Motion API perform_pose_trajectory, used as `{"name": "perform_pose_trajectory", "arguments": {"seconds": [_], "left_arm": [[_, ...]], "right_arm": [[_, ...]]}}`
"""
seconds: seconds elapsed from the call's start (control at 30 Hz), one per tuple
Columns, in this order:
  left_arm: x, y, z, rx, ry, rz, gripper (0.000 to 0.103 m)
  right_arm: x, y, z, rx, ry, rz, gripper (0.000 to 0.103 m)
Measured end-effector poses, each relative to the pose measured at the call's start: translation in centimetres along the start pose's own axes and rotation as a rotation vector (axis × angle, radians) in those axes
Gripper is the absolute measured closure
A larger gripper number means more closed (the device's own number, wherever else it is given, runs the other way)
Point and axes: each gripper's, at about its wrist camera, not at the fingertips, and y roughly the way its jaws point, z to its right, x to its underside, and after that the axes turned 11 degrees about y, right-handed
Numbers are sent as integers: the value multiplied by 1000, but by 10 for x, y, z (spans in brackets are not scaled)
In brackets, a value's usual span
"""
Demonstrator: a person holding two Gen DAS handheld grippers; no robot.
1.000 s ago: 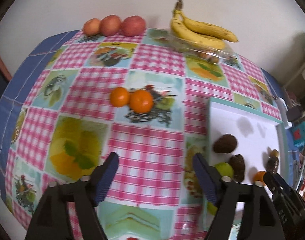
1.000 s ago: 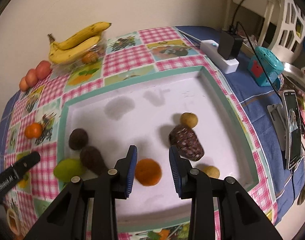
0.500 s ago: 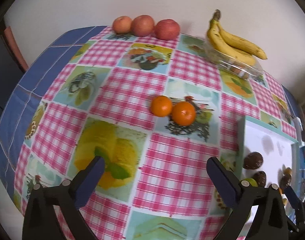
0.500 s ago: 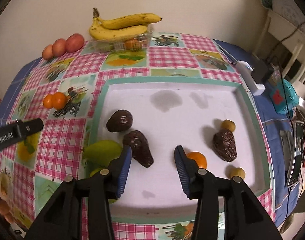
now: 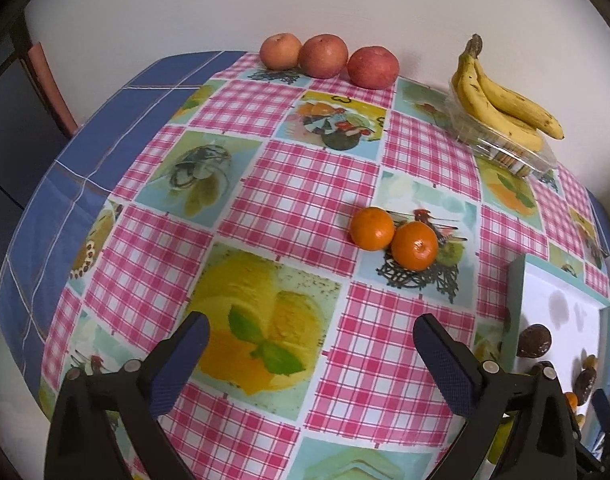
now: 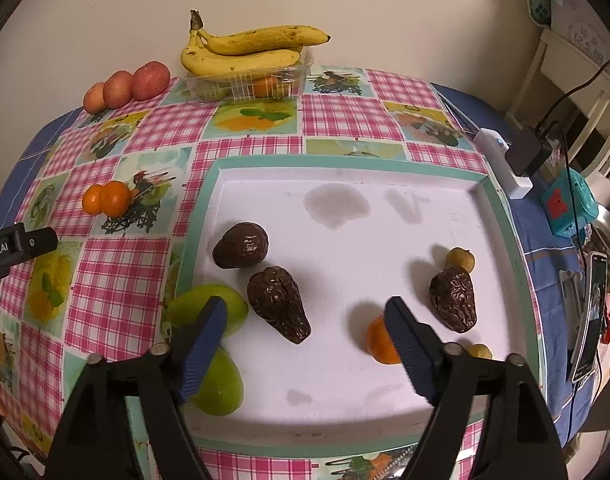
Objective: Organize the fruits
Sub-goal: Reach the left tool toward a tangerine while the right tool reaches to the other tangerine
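Left gripper (image 5: 309, 346): jaws wide apart, nothing between them; hangs over the checked tablecloth (image 5: 305, 184), pointed toward the two loose tangerines.
Right gripper (image 6: 305, 328): jaws wide apart, nothing gripped; hangs over the near part of the white tray (image 6: 345, 396).
Tangerines, loose: 2, touching each other on the cloth, left one (image 5: 371, 228), right one (image 5: 414, 245); well apart from the tray, ahead of the left gripper.
Tangerine in tray: 1 (image 6: 379, 342), partly hidden behind the right finger of the right gripper.
Dark avocados in tray: 3; one (image 6: 241, 245) and one (image 6: 277, 304) near the tray's left side, one (image 6: 454, 299) at its right side.
Green fruits: 2; one (image 6: 207, 309) lying on the tray's left rim, one (image 6: 221, 384) at the near left corner, both partly behind the left finger of the right gripper.
Small yellow-brown fruits in tray: 2; one (image 6: 460, 259) touching the right avocado, one (image 6: 480, 351) near the right finger.
Apples: 3 (image 5: 323, 56), in a row at the wall.
Bananas: 1 bunch (image 5: 501, 100), count of fingers unclear, resting on a clear plastic box (image 5: 505, 148).
Right view only: whole tray interior, white power strip (image 6: 505, 164), teal box (image 6: 569, 208), phone (image 6: 591, 316).
Left view only: blue cloth border at far left (image 5: 65, 176); tray seen only as a strip at the right edge.
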Motion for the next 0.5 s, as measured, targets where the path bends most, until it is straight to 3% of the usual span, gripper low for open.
{"name": "perform_pose_trajectory", "arguments": {"seconds": [0.1,0.2,0.5], "left_arm": [[-2,-1,-3,-10,4,7,0],[-4,-1,-5,-13,4,12,0],[-15,6,-12,-2,-12,10,0]], "right_arm": [[0,0,-2,0,-6,15,19],[-1,-2,-4,-3,-13,44,7],[-9,-2,-17,-50,13,75,7]]}}
